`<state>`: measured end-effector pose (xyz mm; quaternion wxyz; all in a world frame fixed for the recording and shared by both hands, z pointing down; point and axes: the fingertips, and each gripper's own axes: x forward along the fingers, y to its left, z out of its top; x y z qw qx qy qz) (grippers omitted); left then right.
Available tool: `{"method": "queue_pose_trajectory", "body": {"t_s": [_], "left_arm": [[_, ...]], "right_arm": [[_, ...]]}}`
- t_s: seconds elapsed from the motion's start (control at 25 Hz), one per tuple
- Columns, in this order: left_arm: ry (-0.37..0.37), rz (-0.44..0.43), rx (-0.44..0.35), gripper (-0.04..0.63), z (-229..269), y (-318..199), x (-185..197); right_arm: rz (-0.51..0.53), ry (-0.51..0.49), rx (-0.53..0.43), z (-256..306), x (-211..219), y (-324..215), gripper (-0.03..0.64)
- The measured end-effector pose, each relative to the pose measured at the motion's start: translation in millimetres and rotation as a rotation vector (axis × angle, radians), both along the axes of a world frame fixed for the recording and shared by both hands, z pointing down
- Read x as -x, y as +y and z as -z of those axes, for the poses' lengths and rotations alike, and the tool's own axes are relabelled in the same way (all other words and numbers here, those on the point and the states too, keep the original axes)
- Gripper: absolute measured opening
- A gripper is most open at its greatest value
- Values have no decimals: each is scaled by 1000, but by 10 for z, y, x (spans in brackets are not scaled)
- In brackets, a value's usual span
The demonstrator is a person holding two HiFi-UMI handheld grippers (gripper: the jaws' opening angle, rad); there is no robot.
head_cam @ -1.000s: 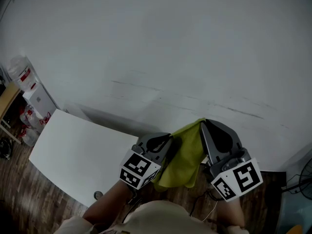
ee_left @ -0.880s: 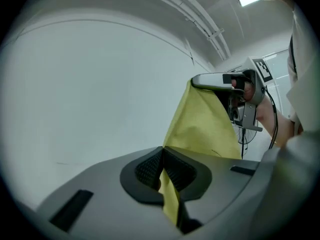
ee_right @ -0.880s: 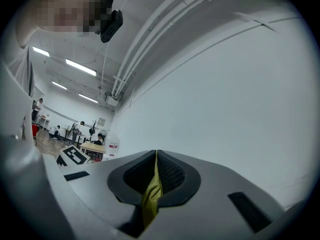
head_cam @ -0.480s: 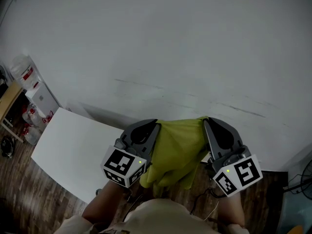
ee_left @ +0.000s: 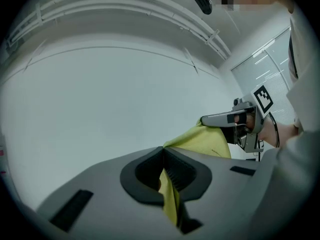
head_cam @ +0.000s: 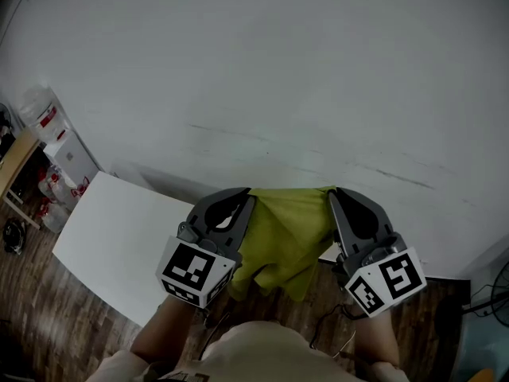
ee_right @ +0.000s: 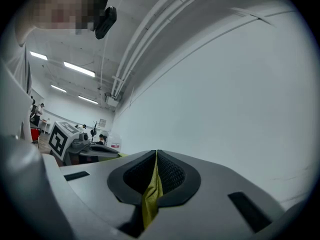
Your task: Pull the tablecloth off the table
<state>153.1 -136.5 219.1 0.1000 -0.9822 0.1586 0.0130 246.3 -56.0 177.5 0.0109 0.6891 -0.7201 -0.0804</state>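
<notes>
A yellow-green tablecloth [head_cam: 286, 233] hangs in the air, spread between my two grippers in front of a white wall. The left gripper [head_cam: 248, 193] is shut on its left top corner, and the cloth [ee_left: 169, 194] shows pinched between the jaws in the left gripper view. On the other top corner the right gripper [head_cam: 332, 193] is shut, with a strip of the cloth [ee_right: 151, 194] clamped between its pads. The cloth's lower part sags in folds toward the person's chest. The white table [head_cam: 119, 245] lies bare at the lower left.
A water dispenser [head_cam: 60, 146] with bottles stands by the wall at the far left, beside a wooden desk edge [head_cam: 12, 161]. Wood floor [head_cam: 48, 325] shows below the table. A fan [head_cam: 497, 293] sits at the right edge.
The left gripper has moved left, away from the right one, so the bunched cloth is now stretched wider between them. The right gripper has hardly moved.
</notes>
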Motion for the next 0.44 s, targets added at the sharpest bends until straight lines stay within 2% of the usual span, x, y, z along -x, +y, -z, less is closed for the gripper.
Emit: {"method": "queue_pose_trajectory", "body": {"t_s": [0.44], "left_arm": [[-10,31,-11,20,7,-4,58]], "right_arm": [[22,-7,-2,-17,28,-18,34]]}}
